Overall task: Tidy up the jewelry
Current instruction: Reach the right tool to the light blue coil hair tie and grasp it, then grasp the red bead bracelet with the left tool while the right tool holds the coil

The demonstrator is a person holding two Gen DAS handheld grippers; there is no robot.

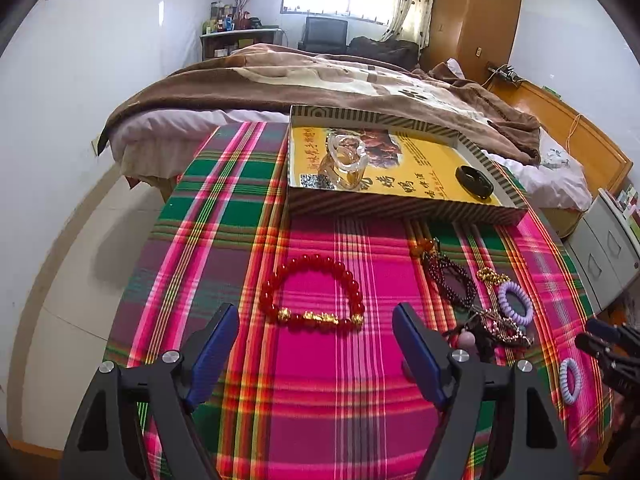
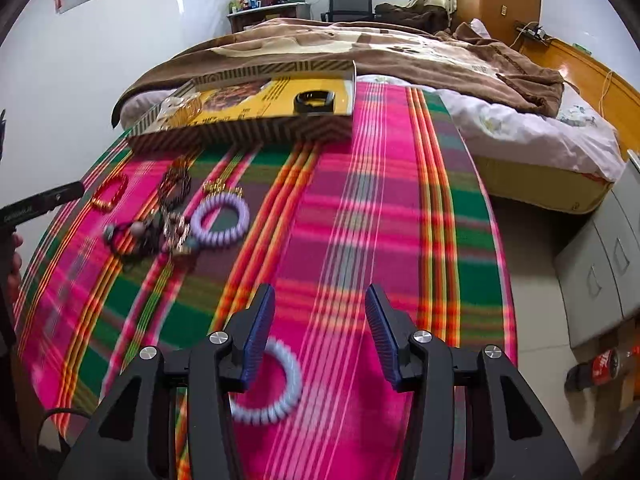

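Left tongs (image 1: pixel 316 344): held low over the plaid-covered table (image 1: pixel 320 420), pointing toward the box, jaws spread wide and empty. The red bead bracelet (image 1: pixel 312 294) lies flat on the cloth just ahead of the tips, between their lines, untouched. Right tongs (image 2: pixel 320 316): likewise low and level, jaws wide, gripping nothing; a pale coiled hair tie (image 2: pixel 276 384) lies on the cloth beneath the left finger. The view is motion-blurred. A second lilac coiled tie (image 2: pixel 220 220) adjoins a tangle of dark bead strands (image 2: pixel 160 224). The shallow striped box (image 1: pixel 400 208) at the table's far edge holds a clear bangle (image 1: pixel 346 160) and a black ring-shaped piece (image 1: pixel 474 179), well apart.
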